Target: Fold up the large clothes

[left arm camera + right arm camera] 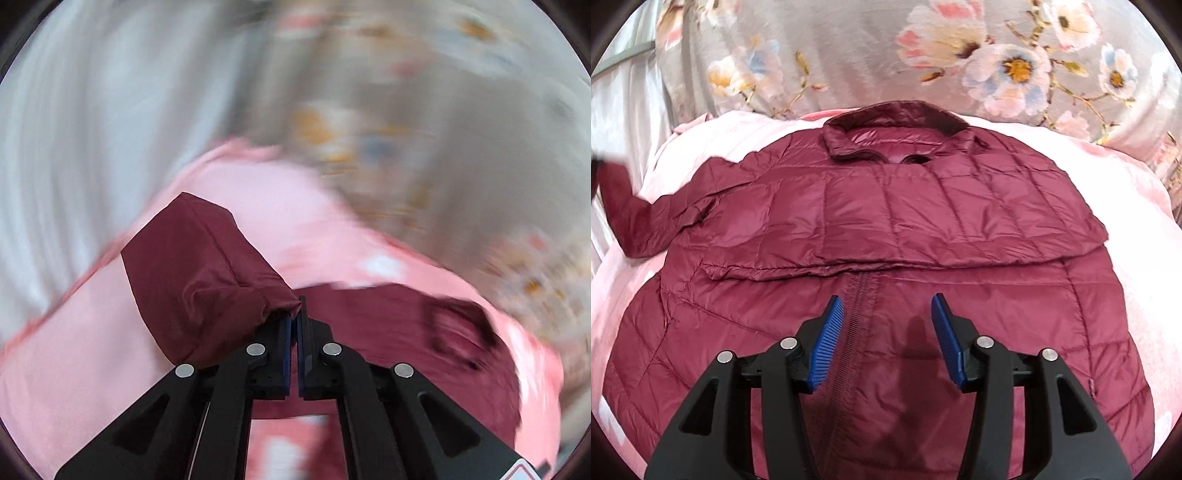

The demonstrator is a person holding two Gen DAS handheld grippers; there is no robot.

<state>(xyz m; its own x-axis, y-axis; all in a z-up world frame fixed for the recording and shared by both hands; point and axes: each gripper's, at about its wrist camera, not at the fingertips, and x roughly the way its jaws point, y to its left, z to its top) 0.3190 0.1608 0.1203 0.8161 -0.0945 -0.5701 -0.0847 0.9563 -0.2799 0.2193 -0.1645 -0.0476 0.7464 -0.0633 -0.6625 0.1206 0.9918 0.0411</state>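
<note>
left tool (296, 314): clenched on sleeve cuff (207, 273) | jacket (886, 229) body lies toward 3 o'clock, sleeve's long axis crossing it | right tool (888, 332): released above zipper (857, 314)

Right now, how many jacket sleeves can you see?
2. One sleeve trails off the jacket's left side, its cuff pinched in the left gripper. The other lies folded across the chest.

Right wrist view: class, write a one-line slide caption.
Open right gripper hovers over a zipped maroon puffer jacket spread on pink bedding, one sleeve folded across.
</note>
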